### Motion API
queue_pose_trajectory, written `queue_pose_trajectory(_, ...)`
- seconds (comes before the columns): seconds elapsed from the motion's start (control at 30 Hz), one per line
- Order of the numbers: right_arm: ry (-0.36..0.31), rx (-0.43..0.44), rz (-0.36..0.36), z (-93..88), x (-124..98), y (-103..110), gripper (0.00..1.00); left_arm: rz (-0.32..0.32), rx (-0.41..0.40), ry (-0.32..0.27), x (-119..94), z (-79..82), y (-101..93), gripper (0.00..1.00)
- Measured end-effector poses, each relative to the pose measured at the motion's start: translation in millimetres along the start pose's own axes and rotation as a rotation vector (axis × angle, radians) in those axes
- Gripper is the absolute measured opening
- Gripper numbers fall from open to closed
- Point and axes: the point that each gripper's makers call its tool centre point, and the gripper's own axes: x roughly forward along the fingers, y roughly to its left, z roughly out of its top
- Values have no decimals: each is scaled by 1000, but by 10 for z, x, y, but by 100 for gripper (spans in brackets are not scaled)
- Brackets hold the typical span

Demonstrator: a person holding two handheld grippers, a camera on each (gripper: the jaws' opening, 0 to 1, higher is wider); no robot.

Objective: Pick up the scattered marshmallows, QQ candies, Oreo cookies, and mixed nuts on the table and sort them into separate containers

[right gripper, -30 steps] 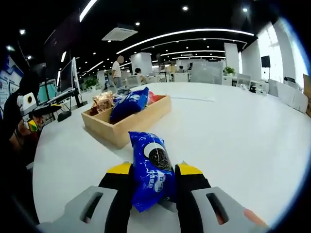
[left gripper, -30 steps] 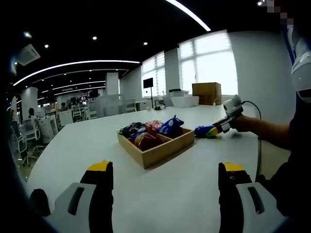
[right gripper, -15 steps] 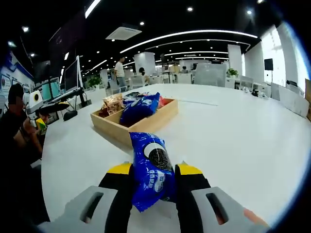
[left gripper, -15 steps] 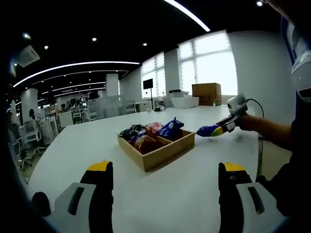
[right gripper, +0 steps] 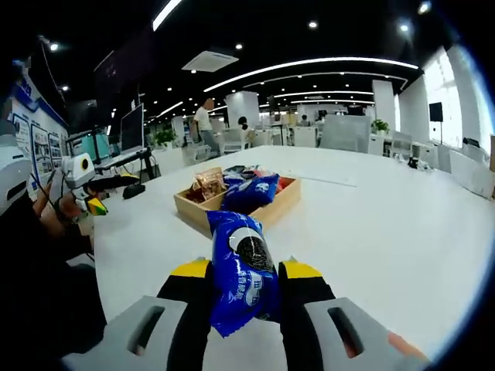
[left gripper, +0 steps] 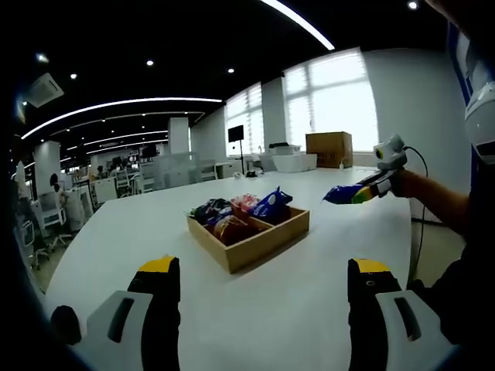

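Jaws of the right gripper (right gripper: 246, 282) clench a blue Oreo packet (right gripper: 241, 272); wooden tray (right gripper: 236, 202) at twelve o'clock. Left gripper (left gripper: 263, 278) gapes, released.

place: open-plan office | rows of desks (left gripper: 100, 185) and chairs (left gripper: 35, 228) | monitors (right gripper: 131, 127) on desks | dark ceiling with strip lights (right gripper: 309, 62) and an air-con unit (right gripper: 213, 60) | big windows (left gripper: 332, 104) | people (right gripper: 207, 124) at workstations | large white counter (right gripper: 387, 224)
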Motion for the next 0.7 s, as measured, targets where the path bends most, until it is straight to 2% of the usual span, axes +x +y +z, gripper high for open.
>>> queue_pose_trajectory(0.1, -3, -4, 10, 50, -48, 75, 29, -2, 0, 2, 5, -1, -7, 93)
queue_pose_trajectory(0.2, 21, -56, -18, 68, -99, 114, 29, -1, 2, 2, 6, 4, -9, 93)
queue_pose_trajectory(0.33, 4, -71, 7, 155, -194, 253, 29, -2, 2, 2, 3, 6, -22, 93)
queue_pose_trajectory(0.7, -4, -92, 19, 202, -279, 359, 29, -2, 5, 2, -6, 9, -27, 93)
